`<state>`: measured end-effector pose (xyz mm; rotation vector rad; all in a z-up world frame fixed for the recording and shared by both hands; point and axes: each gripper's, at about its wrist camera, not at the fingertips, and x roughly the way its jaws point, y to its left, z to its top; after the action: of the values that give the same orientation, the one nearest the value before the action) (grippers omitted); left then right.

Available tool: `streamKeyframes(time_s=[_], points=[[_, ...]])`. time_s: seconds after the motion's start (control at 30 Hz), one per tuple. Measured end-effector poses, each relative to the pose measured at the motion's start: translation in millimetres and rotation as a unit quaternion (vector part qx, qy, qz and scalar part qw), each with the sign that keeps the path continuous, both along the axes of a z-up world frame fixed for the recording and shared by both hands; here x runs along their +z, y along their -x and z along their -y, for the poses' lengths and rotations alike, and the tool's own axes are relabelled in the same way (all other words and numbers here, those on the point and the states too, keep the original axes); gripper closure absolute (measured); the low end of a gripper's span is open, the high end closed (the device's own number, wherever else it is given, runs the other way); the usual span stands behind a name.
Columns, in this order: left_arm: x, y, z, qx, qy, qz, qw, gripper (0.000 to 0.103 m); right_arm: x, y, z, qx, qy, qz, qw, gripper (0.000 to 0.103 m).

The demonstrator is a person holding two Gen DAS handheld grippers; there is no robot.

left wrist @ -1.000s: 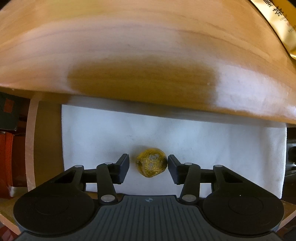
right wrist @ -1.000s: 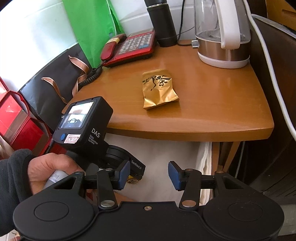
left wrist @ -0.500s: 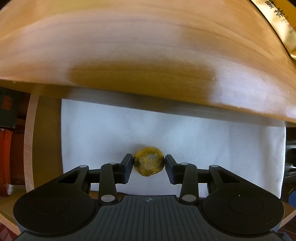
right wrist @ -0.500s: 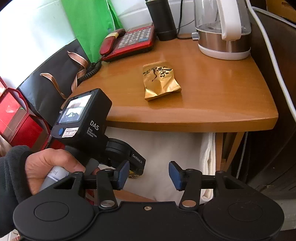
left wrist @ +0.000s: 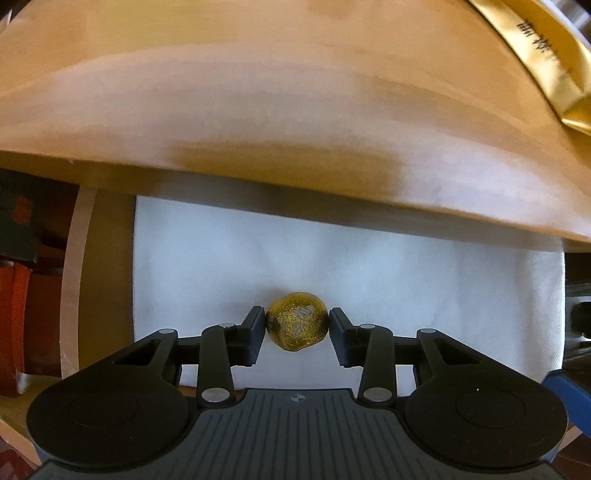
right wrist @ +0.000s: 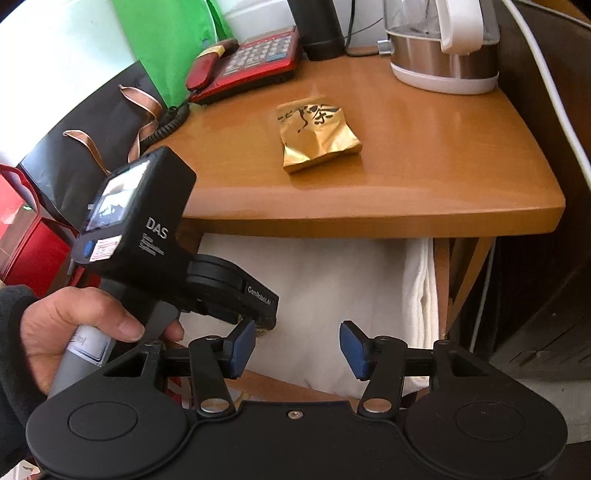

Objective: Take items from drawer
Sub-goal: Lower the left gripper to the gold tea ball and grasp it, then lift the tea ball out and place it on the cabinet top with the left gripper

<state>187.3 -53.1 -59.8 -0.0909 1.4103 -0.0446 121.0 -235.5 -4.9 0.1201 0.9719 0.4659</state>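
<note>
The left tongs point(left wrist: 297, 330) pinch a gold foil ball point(left wrist: 297, 321) low in the middle of the left wrist view, a pad touching each side of it, over the white cloth point(left wrist: 332, 269) that lines the open drawer point(left wrist: 72, 280). Only this view shows the ball; in the right wrist view the black device body hides it. The right tongs point(right wrist: 297, 345) stand spread with nothing between their blue pads, at lower centre of their own view.

A hand point(right wrist: 70, 332) at the lower left grips the grey handle of the left device point(right wrist: 147, 229), which reads "DAS" on its body and "GenRobot.AI" on the arm below.

Above the drawer is the desk point(right wrist: 424, 173), where a gold packet point(right wrist: 317, 133) with black brush characters lies at upper centre. A red telephone point(right wrist: 247, 62), a dark flask point(right wrist: 317, 29) and an electric kettle point(right wrist: 443, 44) line the top edge, and a green bag point(right wrist: 166, 40) stands at the upper left. The left view catches just the packet's edge at its upper right corner.
</note>
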Motion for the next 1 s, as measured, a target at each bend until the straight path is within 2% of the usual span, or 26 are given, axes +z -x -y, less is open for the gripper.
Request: streamKeyframes(time_s=[0.3,0.4,0.6,0.7,1.0], points=[[15,13,-15,0.006,0.014,0.019,0.9997,0.064,-3,2,-5,-0.002,0.006,0.001,1.0,0.051],[23,17,-17,0.009,0.023,0.026,0.9994,0.064,-3,2,-7,-0.006,0.009,0.004,1.0,0.048],[43,29,-22,0.009,0.033,0.043,0.9985,0.064,-3,4,-10,-0.012,0.012,0.006,1.0,0.048],[41,38,-18,0.011,0.035,0.051,0.998,0.064,-2,7,-11,-0.013,0.014,0.007,1.0,0.047],[76,63,-31,0.002,0.035,0.079,0.9963,0.064,4,14,-14,-0.018,0.016,0.011,1.0,0.047]])
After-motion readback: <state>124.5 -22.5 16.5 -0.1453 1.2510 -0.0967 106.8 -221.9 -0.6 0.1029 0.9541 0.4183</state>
